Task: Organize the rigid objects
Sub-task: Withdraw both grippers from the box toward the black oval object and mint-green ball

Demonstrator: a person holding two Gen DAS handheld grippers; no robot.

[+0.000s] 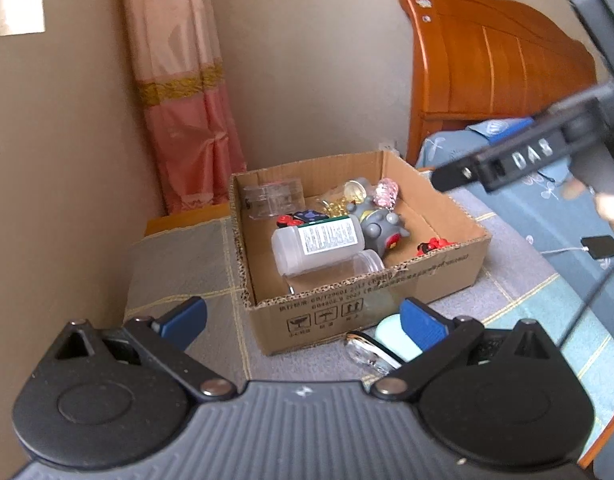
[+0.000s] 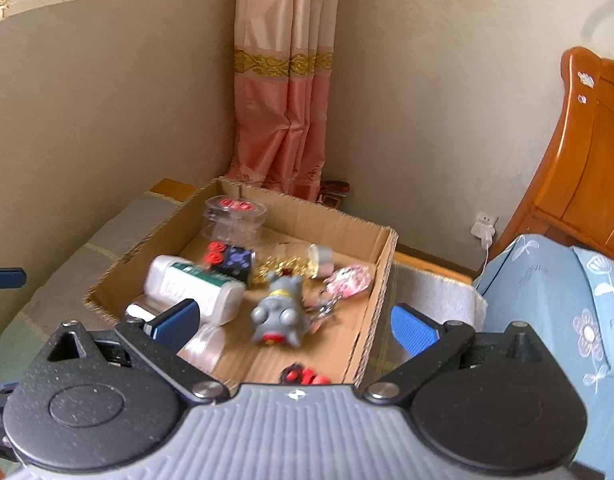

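An open cardboard box (image 1: 427, 276) (image 2: 381, 280) stands on a checked cloth. In it lie a white labelled bottle (image 1: 319, 242) (image 2: 195, 284), a grey toy figure (image 1: 381, 226) (image 2: 281, 314), a pink crystal trinket (image 1: 387, 192) (image 2: 347, 280), a jar of gold chain (image 2: 303, 264), a clear case (image 1: 273, 196) and small red pieces (image 2: 305, 376). My right gripper (image 2: 295, 324) hangs open over the box's near end, with nothing between its pads. My left gripper (image 1: 303, 322) is open in front of the box. A mint and white object (image 1: 393, 338) lies beside its right pad.
A wooden headboard (image 1: 487, 60) and blue bedding (image 2: 547, 288) fill the right side. A pink curtain (image 1: 187, 120) hangs in the corner behind the box. A phone on a cable (image 1: 601, 246) lies on the bed. The right gripper's body (image 1: 515, 158) crosses above the box.
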